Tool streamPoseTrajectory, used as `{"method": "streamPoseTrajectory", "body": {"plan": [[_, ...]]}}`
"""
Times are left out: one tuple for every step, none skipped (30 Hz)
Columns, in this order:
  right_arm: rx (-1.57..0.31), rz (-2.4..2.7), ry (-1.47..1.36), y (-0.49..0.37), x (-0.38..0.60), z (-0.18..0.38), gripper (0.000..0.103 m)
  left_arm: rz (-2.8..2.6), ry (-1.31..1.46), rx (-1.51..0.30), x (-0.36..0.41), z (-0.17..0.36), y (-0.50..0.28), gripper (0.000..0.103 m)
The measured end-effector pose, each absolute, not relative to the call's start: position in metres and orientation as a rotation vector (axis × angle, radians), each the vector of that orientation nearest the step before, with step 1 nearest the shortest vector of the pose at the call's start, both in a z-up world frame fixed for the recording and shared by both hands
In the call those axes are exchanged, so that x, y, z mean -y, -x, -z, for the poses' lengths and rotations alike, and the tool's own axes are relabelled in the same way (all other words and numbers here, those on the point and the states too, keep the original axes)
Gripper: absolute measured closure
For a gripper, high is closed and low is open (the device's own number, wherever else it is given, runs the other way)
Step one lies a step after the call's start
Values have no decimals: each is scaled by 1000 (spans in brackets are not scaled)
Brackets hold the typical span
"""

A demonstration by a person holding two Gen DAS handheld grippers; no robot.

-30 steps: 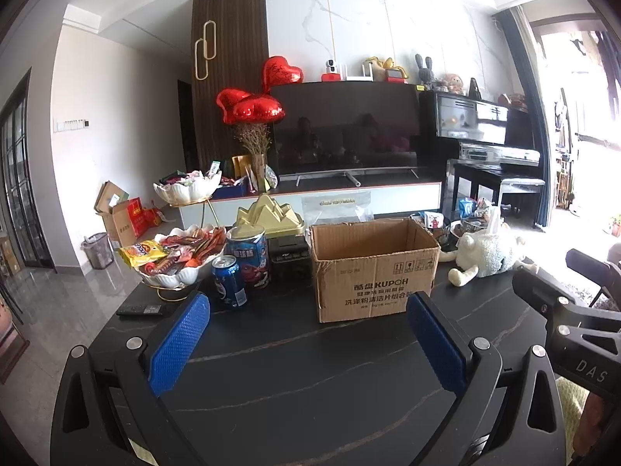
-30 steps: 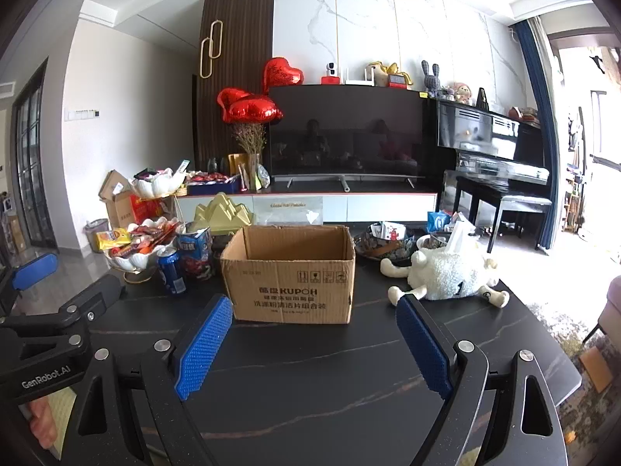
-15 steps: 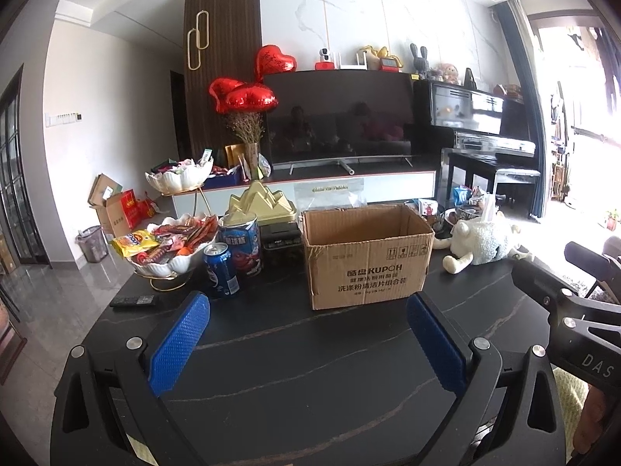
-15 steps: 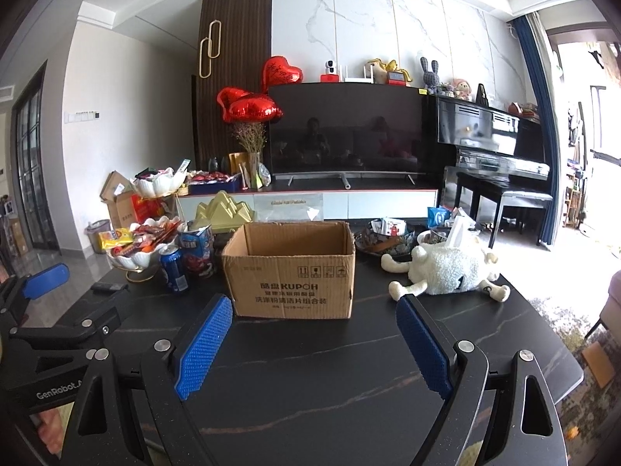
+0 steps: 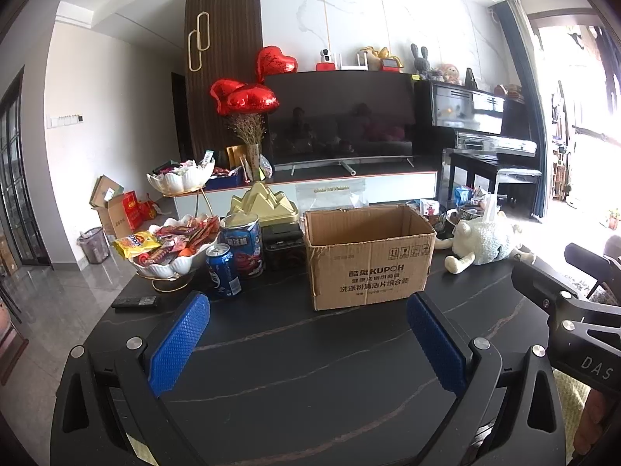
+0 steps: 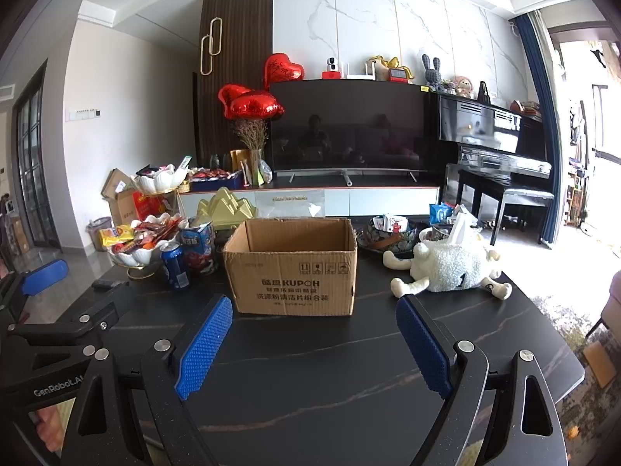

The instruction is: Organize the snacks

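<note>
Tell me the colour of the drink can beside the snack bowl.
Blue drink can, clearest in the left wrist view.

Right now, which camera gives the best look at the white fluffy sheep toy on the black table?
The right wrist view: the white fluffy sheep toy lies whole and unobstructed right of the cardboard box. In the left wrist view the toy sits farther off, washed out by window glare.

Snacks (image 5: 170, 239) heaped in white bowl (image 5: 167, 270)

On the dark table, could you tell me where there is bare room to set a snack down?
The table is bare between the cardboard box and the near edge, and in front of the plush sheep. It is crowded left of the box, around the snack bowl and blue can.
</note>
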State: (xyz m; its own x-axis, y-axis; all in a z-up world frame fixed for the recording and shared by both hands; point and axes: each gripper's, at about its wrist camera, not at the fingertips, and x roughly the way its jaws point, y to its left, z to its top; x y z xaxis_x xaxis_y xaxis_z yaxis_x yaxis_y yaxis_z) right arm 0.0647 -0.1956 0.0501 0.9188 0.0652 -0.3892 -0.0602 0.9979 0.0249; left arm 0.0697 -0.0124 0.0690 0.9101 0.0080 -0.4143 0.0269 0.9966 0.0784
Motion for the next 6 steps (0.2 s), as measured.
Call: {"method": "streamPoseTrajectory", "body": {"plan": [[-401, -64, -11, -65, 195, -49, 16, 7, -83, -426, 12, -69, -70, 0], [-403, -63, -10, -65, 196, -50, 16, 7, -79, -426, 12, -69, -69, 0], [-402, -63, -12, -64, 196, -49, 16, 8, -80, -426, 12, -69, -69, 0], [-401, -65, -11, -65, 195, -50, 16, 7, -81, -426, 12, -69, -70, 0], [-402, -64, -10, -65, 196, -50, 16, 7, -80, -426, 11, -69, -69, 0], [-402, -66, -11, -64, 196, -49, 16, 7, -80, -426, 12, -69, -69, 0]]}}
